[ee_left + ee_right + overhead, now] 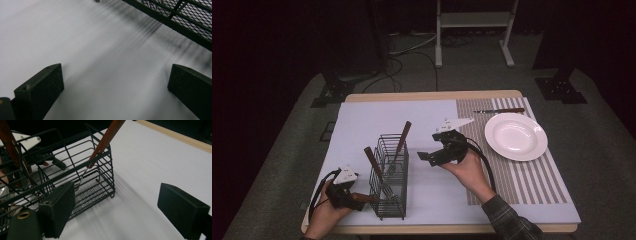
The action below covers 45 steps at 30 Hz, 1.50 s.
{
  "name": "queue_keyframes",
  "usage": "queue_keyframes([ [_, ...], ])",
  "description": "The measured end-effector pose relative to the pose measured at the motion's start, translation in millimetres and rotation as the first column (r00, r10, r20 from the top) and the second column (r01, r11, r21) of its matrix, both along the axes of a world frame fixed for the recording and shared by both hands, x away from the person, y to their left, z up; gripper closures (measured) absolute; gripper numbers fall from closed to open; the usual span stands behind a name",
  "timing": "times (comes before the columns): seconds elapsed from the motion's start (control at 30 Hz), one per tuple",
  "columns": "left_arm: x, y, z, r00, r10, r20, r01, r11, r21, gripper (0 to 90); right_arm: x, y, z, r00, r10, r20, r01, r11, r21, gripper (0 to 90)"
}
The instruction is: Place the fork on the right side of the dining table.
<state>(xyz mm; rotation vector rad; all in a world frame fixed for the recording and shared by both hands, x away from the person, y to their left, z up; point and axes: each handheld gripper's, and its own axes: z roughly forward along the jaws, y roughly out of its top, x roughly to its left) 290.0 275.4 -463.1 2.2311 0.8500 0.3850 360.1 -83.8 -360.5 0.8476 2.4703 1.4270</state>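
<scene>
The wire basket [389, 177] stands on the pale sheet [362, 120] near the front edge of the table [432, 95], between the two hands. Two wooden-handled utensils lean in it: one [402, 137] tilts toward the far right, the other [374, 160] toward the left. In the right gripper view the basket [62, 177] sits just ahead of the jaws, with a brown handle [105, 138] resting against its top rim and a metal tip down near the mesh floor.

The left gripper [354, 196] lies low at the basket's near left corner, just beside the wire; its own view shows both jaws spread wide over bare sheet with nothing between them, the basket's bottom bar [175, 22] off at the upper right. The right gripper [427, 157] hangs to the right of the basket, apart from it, pointing left, its jaws likewise wide and empty.

On the striped mat [522, 180] at the right stands a white plate [516, 136], and a knife [499, 110] lies beyond it.
</scene>
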Motion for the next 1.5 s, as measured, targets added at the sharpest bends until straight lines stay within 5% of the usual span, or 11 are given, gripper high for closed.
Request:
queue_keyframes([
  [0.77, 0.0, 0.0, 0.0, 1.0000, 0.000, 0.001, 0.000, 1.0000, 0.001, 0.0, 27.9, 25.0, 18.2, 0.9999, 0.006, -0.012, -0.005, 0.999, 0.044, 15.9],
  [1.0, -0.1, -0.1, -0.1, 1.0000, 0.001, 0.001, -0.001, 1.0000, -0.002, 0.0, 36.2, 35.2, 24.8, 0.9999, 0.011, -0.012, -0.010, 0.998, 0.064, 22.6],
  [1.2, -0.1, -0.1, 0.0, 1.0000, 0.001, 0.000, -0.001, 1.0000, -0.002, 0.0, 42.1, 42.9, 28.2, 0.9997, 0.018, -0.015, -0.017, 0.997, 0.081, 32.2],
  [1.5, -0.1, -0.1, -0.1, 1.0000, 0.001, 0.001, -0.001, 1.0000, -0.002, 0.0, 45.7, 46.4, 29.0, 0.9992, 0.023, -0.032, -0.020, 0.994, 0.110, 58.1],
])
